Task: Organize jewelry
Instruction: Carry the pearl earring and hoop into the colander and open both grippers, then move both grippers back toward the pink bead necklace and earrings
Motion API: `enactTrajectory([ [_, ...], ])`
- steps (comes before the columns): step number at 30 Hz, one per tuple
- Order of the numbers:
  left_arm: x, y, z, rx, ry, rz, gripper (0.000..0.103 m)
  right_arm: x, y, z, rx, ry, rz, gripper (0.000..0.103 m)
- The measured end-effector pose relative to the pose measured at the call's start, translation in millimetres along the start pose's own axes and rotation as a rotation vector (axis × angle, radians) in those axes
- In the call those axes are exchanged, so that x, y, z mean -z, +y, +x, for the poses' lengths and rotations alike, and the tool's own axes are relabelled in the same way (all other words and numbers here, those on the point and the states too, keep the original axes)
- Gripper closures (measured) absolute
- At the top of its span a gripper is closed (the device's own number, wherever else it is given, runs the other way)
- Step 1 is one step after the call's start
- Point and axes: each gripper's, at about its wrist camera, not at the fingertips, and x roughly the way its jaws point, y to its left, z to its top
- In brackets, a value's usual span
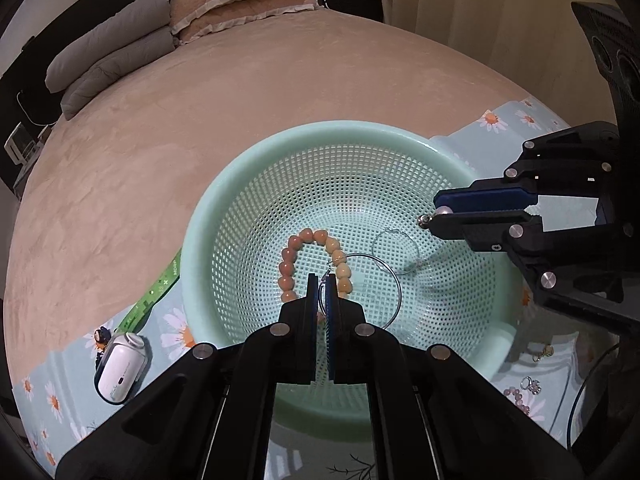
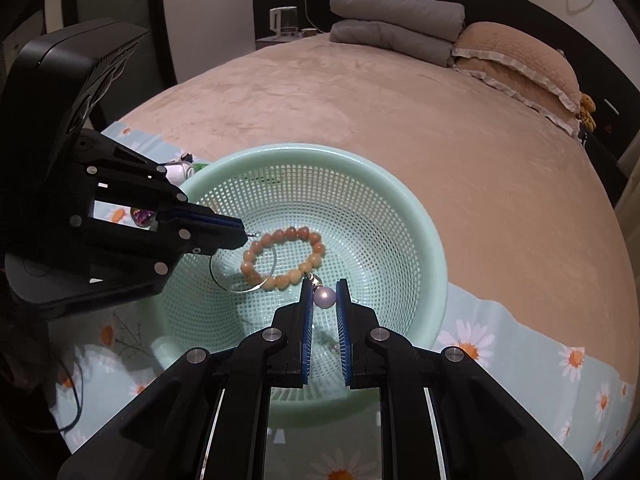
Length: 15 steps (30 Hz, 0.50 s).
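Observation:
A mint green perforated basket [image 1: 320, 128] [image 2: 320, 150] stands on a floral cloth on the bed. An orange beaded bracelet [image 1: 286, 268] [image 2: 280, 235] lies on its bottom. My left gripper [image 1: 321, 280] [image 2: 243, 236] is over the basket, shut on the hook of a thin silver hoop earring [image 1: 400, 292] [image 2: 242, 291], which dangles above the bracelet. My right gripper [image 2: 323, 283] [image 1: 435, 210] is over the basket's other side, shut on a pearl earring [image 2: 324, 297] [image 1: 443, 211] whose metal clasp sticks out past the fingertips.
On the floral cloth [image 1: 500, 124] lie a ring [image 1: 530, 384], a pale beaded bracelet [image 1: 520, 398] and a gold clasp [image 1: 542, 354]. A white case [image 1: 120, 368] and a green strap [image 1: 160, 292] lie left of the basket. Pillows [image 2: 516, 60] and folded grey blankets [image 2: 396, 24] are at the head of the bed.

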Motion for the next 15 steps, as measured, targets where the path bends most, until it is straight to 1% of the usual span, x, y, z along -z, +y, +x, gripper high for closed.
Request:
enactTrajectory([
  [1,-0.6,1.6,3.3,-0.008,-0.002,-0.007,0.098,0.5,-1.5,5.1,0.000,-0.001,0.002,0.091],
  [2,-1.1,3.6,5.7,-0.020,-0.003,-0.017,0.086,0.9,-3.6,8.5,-0.001,-0.005,0.003,0.085],
  [3,-0.9,5.5,5.6,-0.033,-0.012,-0.024,0.075,2.9,-4.6,8.9,0.000,-0.016,0.001,0.066],
  [4,0.0,7.1,2.8,-0.045,-0.033,-0.030,0.050,6.0,-4.3,6.6,0.012,-0.033,-0.006,0.054],
  [5,1.5,9.0,-1.7,-0.056,-0.055,-0.035,0.035,8.4,-4.1,2.6,0.040,-0.053,-0.016,0.036],
  [6,2.7,10.6,-6.2,-0.060,-0.068,-0.040,0.034,8.8,-3.6,-1.8,0.063,-0.069,-0.028,0.031],
  [8,5.2,13.2,-15.5,-0.047,-0.075,-0.058,0.033,8.3,-6.0,-10.9,0.090,-0.081,-0.030,0.028],
  [9,6.3,13.1,-20.3,-0.047,-0.076,-0.061,0.030,8.6,-8.1,-16.2,0.096,-0.085,-0.019,0.023],
  [11,9.2,10.9,-30.8,-0.091,-0.092,-0.063,0.011,9.5,-10.6,-27.7,0.107,-0.099,0.004,0.020],
  [12,11.7,9.4,-36.1,-0.108,-0.097,-0.062,0.009,10.4,-10.8,-33.6,0.108,-0.106,0.016,0.019],
  [15,20.2,4.4,-49.9,-0.106,-0.094,-0.066,0.009,16.8,-6.4,-49.2,0.107,-0.112,0.027,0.019],
])
